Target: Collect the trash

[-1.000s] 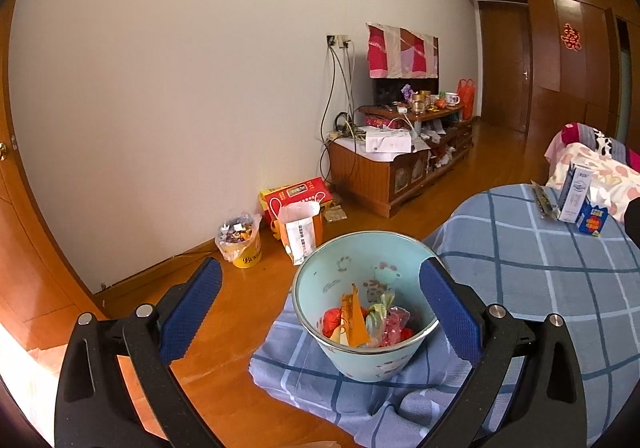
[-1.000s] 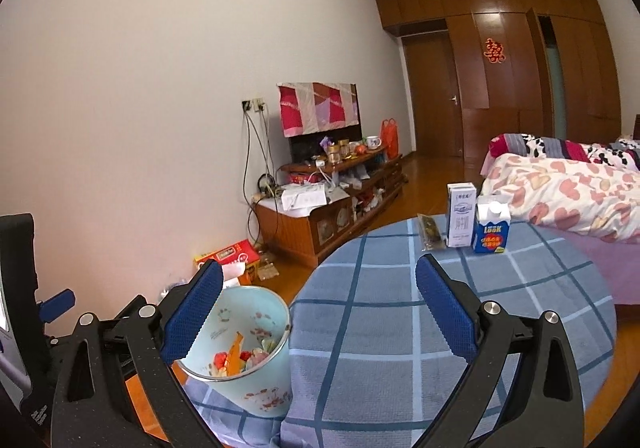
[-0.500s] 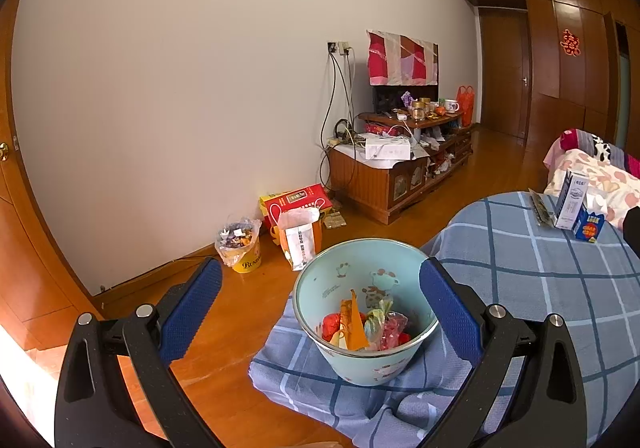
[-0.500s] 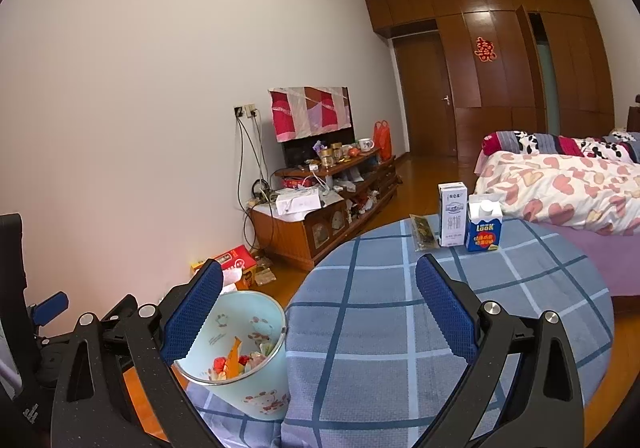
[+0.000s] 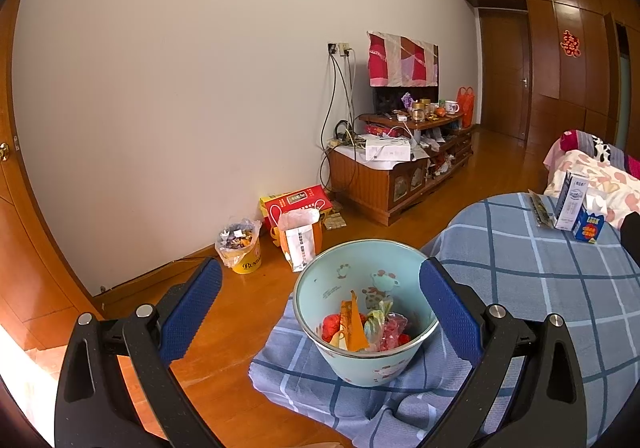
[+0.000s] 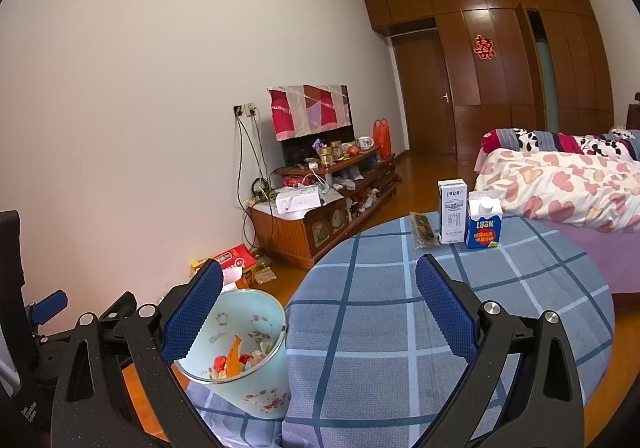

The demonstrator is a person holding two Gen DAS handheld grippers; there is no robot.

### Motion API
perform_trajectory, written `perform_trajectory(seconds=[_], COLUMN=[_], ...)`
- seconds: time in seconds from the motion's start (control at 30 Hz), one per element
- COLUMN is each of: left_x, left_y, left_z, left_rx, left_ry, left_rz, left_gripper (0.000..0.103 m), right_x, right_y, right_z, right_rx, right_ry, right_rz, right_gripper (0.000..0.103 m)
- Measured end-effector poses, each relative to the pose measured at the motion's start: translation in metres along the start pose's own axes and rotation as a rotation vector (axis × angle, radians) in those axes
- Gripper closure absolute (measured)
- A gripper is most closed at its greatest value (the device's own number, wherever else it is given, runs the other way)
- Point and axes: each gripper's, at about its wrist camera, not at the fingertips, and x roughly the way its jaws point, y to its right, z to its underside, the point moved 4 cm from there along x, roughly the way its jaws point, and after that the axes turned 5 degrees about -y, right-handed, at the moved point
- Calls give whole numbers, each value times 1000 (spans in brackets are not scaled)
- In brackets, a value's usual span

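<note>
My left hand-held gripper (image 5: 320,298) is spread wide and holds nothing; low in the middle of its frame sits the pale blue trash bucket (image 5: 362,362), wrappers (image 5: 360,326) inside, on the checked cloth's drooping edge. My right hand-held gripper (image 6: 318,308) is spread and empty too, over the desk (image 6: 400,308). At the desk's far side, right of centre, stand a white milk carton (image 6: 452,217), a blue carton (image 6: 484,223) and a flat dark packet (image 6: 423,230).

A home bedroom: bed (image 6: 560,184), TV cabinet (image 6: 320,220), wooden wardrobe (image 6: 500,60).
</note>
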Motion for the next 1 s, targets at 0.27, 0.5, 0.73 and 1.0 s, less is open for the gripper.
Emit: perform_trajectory(seconds=[0.27,0.5,0.73,1.0], left_x=[0,-1,-4,-5], left_y=[0,0,3,4], left_z=[0,-1,-1,-1], left_rx=[-3,-7,-3,-4], left_ry=[1,0,10,12], left_rz=[0,-1,-6,-5], left_gripper=[6,6,6,6], right_x=[1,2,3,3], right_y=[-1,0,0,0], right_z=[3,3,5,6], right_rx=[1,3,8,11], right_ry=[-4,-2,-7,-6], right_rz=[1,0,0,1], right_gripper=[8,8,8,8])
